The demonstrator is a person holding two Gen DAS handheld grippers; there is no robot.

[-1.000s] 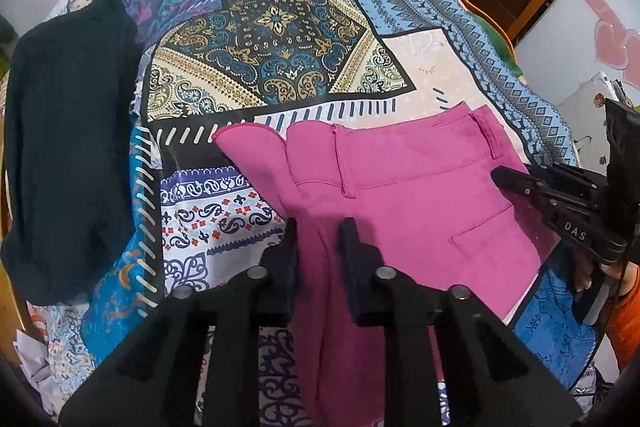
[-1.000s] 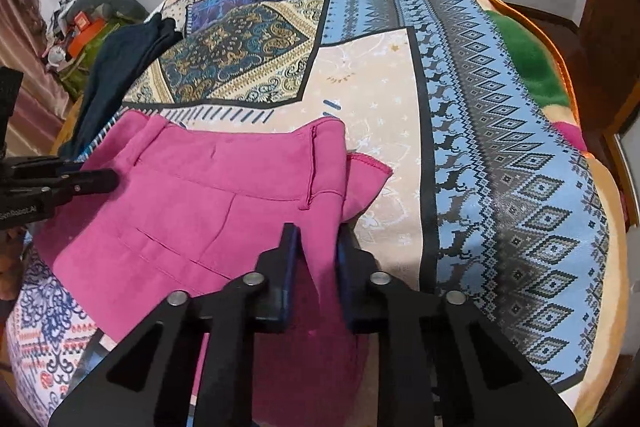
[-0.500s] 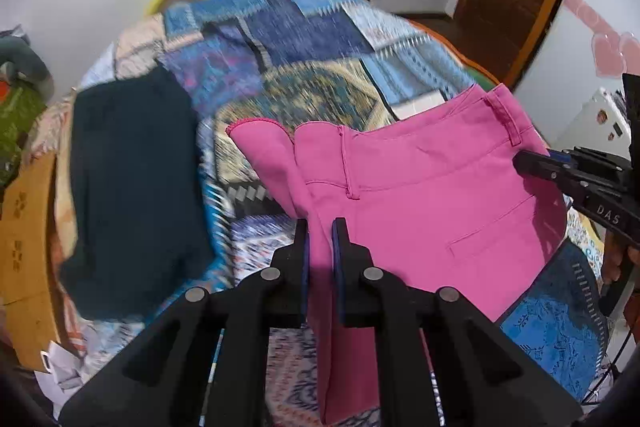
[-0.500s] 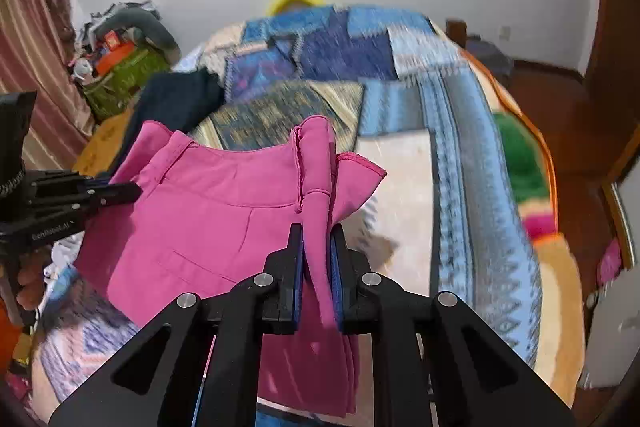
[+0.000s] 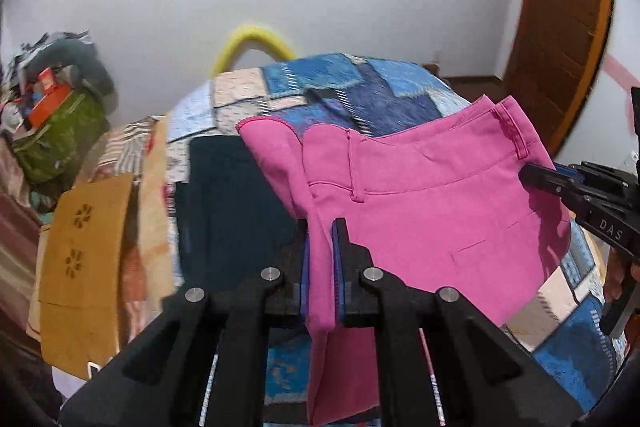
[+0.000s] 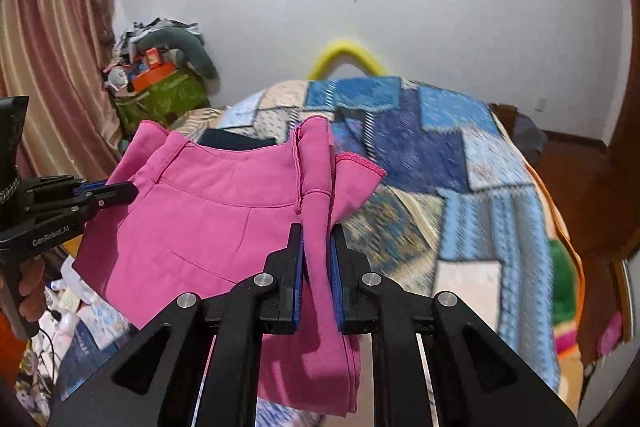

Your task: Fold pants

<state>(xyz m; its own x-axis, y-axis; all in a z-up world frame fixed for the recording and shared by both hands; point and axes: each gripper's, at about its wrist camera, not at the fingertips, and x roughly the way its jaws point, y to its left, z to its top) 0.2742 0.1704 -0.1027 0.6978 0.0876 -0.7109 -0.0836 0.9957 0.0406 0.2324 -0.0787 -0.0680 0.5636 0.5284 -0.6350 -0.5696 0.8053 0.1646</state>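
Observation:
The pink pants (image 5: 432,211) hang in the air above the bed, waistband up and stretched between my two grippers. My left gripper (image 5: 320,227) is shut on one waistband end, with a flap of fabric folded over beside it. My right gripper (image 6: 316,231) is shut on the other waistband end (image 6: 312,167). In the left wrist view the right gripper (image 5: 532,175) shows at the far right. In the right wrist view the left gripper (image 6: 124,191) shows at the left, and the pants (image 6: 208,227) span between them. The legs hang down below the fingers.
The bed with a patchwork blanket (image 6: 460,167) lies below. A dark folded garment (image 5: 228,203) lies on its left part. A brown cloth (image 5: 84,267) drapes the left edge. A green bag with clutter (image 6: 160,99) stands by the curtain. A wooden door (image 5: 560,27) is at right.
Both grippers have lifted the pants from lying on the bed up into the air. Both views now tilt up to show the wall and the screen.

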